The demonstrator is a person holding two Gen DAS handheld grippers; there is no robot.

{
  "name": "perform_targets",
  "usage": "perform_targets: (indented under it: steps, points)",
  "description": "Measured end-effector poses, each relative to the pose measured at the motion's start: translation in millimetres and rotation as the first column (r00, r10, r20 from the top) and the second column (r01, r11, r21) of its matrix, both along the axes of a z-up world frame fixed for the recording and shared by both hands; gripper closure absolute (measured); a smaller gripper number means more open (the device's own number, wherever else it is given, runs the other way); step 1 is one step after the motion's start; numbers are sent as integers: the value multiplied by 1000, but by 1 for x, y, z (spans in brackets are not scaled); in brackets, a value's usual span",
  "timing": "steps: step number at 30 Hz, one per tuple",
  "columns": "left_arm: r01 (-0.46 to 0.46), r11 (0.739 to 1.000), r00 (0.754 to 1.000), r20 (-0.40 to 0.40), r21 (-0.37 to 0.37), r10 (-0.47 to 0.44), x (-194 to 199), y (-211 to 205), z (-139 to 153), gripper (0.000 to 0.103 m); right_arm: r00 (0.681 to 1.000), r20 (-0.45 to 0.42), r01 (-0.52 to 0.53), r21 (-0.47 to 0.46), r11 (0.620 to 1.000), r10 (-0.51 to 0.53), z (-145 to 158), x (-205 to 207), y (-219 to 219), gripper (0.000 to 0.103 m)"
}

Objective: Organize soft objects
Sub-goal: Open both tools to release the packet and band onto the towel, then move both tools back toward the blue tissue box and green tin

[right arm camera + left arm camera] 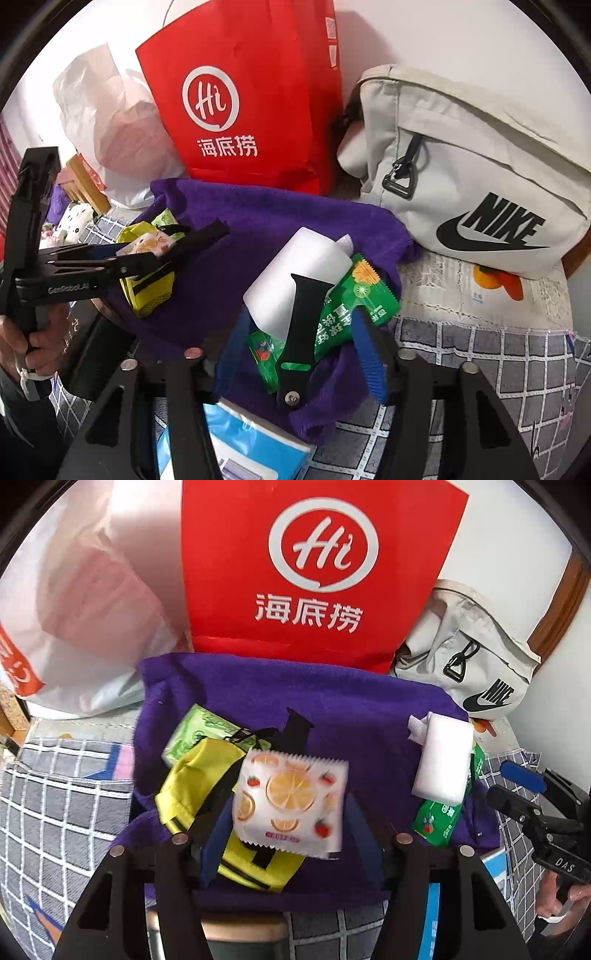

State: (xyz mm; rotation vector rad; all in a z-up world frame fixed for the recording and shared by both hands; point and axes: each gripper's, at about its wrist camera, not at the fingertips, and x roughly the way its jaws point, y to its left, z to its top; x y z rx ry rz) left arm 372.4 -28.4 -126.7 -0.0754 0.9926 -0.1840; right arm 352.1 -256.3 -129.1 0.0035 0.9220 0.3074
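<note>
A purple towel (332,709) (266,214) lies spread on the checked cloth. On its left side rest a green tissue pack (188,731), a yellow pouch (192,775) (147,295) and a white packet printed with orange slices (291,805) (147,243). My left gripper (290,812) (122,262) is open, with that packet loose between its blue pads. On the right side lie a white sponge (443,757) (295,273), a green packet (439,812) (354,299) and a black strap (303,325). My right gripper (299,317) (506,782) stands open around them.
A red bag (317,572) (251,96) stands behind the towel, with a white plastic bag (81,602) to its left and a grey Nike bag (461,177) to its right. A blue and white tissue pack (251,435) lies near the front. A person's hand (33,343) holds the left gripper.
</note>
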Motion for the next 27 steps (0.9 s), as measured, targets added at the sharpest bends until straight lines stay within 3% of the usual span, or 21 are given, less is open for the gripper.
perform_targets:
  steps: [2,11,21,27]
  points:
    - [-5,1000,1000,11,-1,5,-5,2,5,36,1000,8,8,-12,1000,-8,3,-3,0,43]
    - [-38,999,997,62,2,38,-44,26,31,36,1000,30,-3,17,1000,3,27,-40,9,43]
    - [-62,998,994,94,3,61,-116,51,44,36,1000,12,5,94,996,-6,34,-110,24,43]
    - [-84,996,992,99,-8,85,-154,62,43,36,998,19,-60,112,992,58,29,-162,48,45]
